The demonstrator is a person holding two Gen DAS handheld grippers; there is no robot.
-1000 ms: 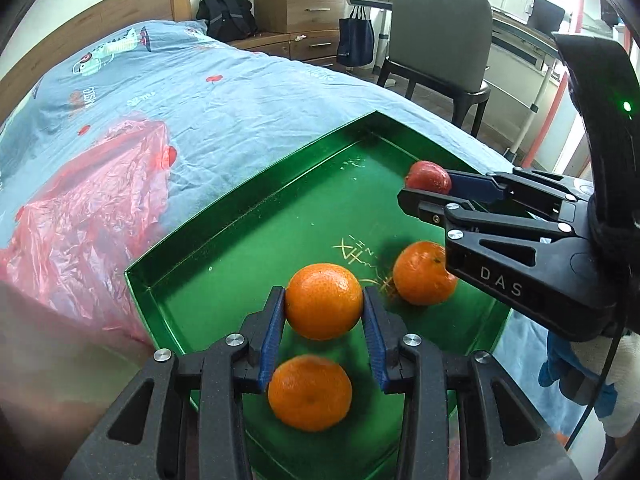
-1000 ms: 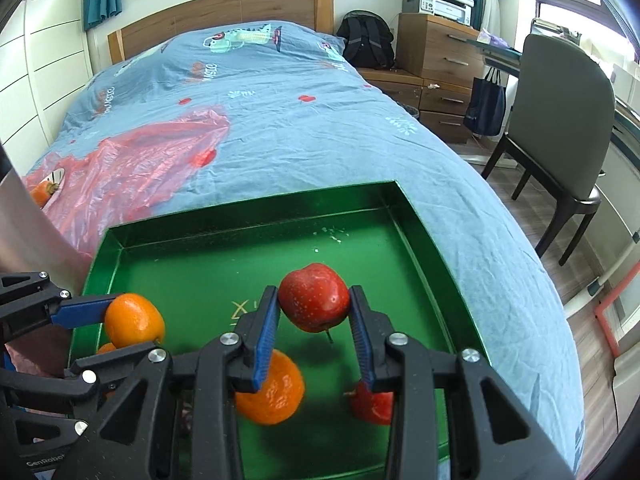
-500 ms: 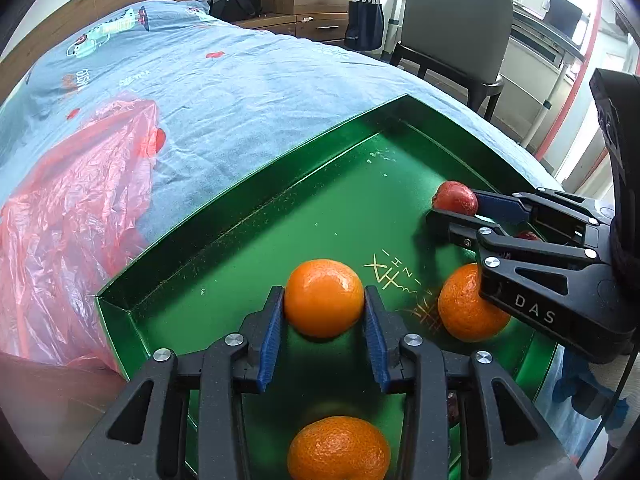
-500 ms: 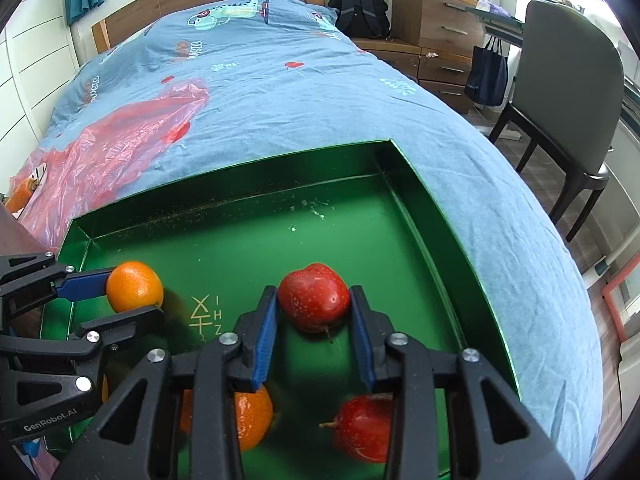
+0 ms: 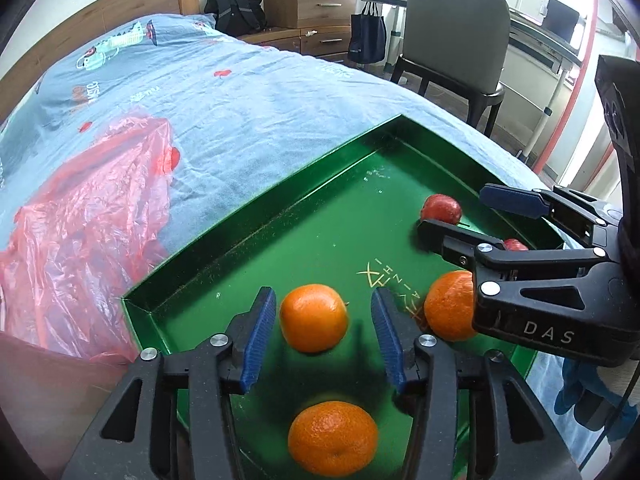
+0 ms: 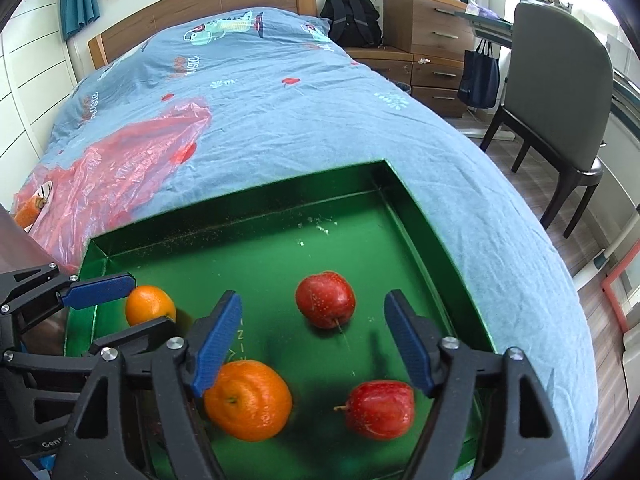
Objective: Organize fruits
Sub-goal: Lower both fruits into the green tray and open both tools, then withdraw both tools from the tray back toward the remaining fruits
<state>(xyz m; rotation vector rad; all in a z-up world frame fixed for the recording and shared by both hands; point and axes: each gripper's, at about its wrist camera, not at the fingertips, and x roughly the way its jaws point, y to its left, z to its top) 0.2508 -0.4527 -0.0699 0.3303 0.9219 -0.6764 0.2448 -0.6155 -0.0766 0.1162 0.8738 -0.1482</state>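
**Both tongs letting go over the green tray**

The left tongs (image 5: 324, 334) are opening: their blue pads stand clear on either side of an orange (image 5: 313, 317), which rests on the floor of the green tray (image 5: 256, 216) and is no longer gripped. The right tongs (image 6: 314, 338) are opening too, spread wide, with a red apple (image 6: 325, 299) lying free between them. The tray sits on the bed (image 6: 280, 92), and it also holds a second apple (image 6: 380, 409), a large orange (image 6: 248, 399) and one more orange (image 5: 332, 437) near the left tongs.

The risk from here is rolling. The fruit is round, the tray floor is smooth, and the mattress under it gives (any press on the rim could tilt it), so oranges and apples may drift together and undo the sorting. A pad that brushes a fruit on the way out would do the same. The two tongs also work close beside each other, so a careless lift could knock them together.
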